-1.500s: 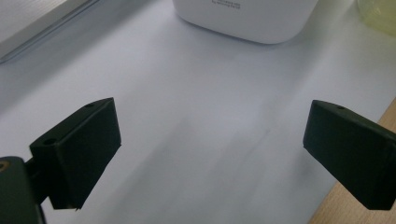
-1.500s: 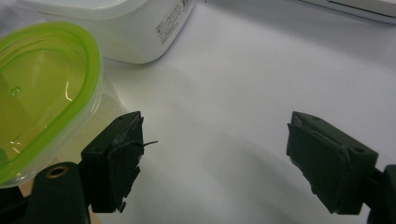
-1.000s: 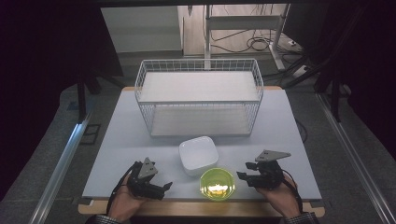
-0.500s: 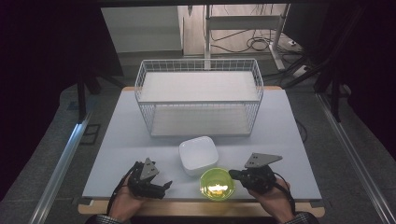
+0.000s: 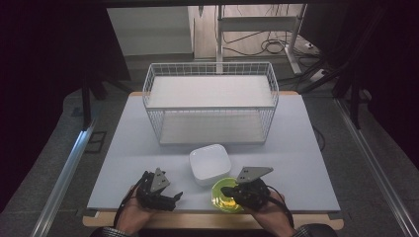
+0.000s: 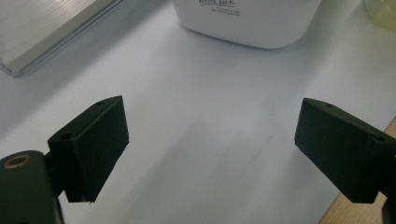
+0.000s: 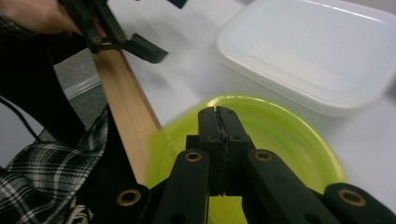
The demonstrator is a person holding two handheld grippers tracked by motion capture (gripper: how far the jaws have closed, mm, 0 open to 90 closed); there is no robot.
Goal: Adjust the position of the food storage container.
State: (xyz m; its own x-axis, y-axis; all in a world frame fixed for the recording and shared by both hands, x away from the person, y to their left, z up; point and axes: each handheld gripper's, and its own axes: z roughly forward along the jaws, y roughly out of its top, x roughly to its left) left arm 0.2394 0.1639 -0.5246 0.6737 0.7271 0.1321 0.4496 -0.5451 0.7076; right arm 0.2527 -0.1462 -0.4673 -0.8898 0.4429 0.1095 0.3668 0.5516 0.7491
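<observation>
**Right jaws closed over the green bowl**

The right gripper (image 7: 218, 112) has just been closing; its jaws now meet above the green bowl (image 5: 223, 195), and whether the rim is pinched between them cannot be made out. The left gripper (image 6: 212, 140) stands wide apart over bare table (image 5: 306, 148), holding nothing. The bowl sits by the table's 6 o'clock edge, the white tub (image 5: 210, 163) just beside it at 11 o'clock. Open room lies toward 3 o'clock. The wire basket (image 5: 211, 106) stands at 12 o'clock.

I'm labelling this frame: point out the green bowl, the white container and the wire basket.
green bowl (image 5: 220, 200), high view, left inner side.
white container (image 5: 210, 163), high view, middle.
wire basket (image 5: 212, 108), high view, front top rim.
</observation>
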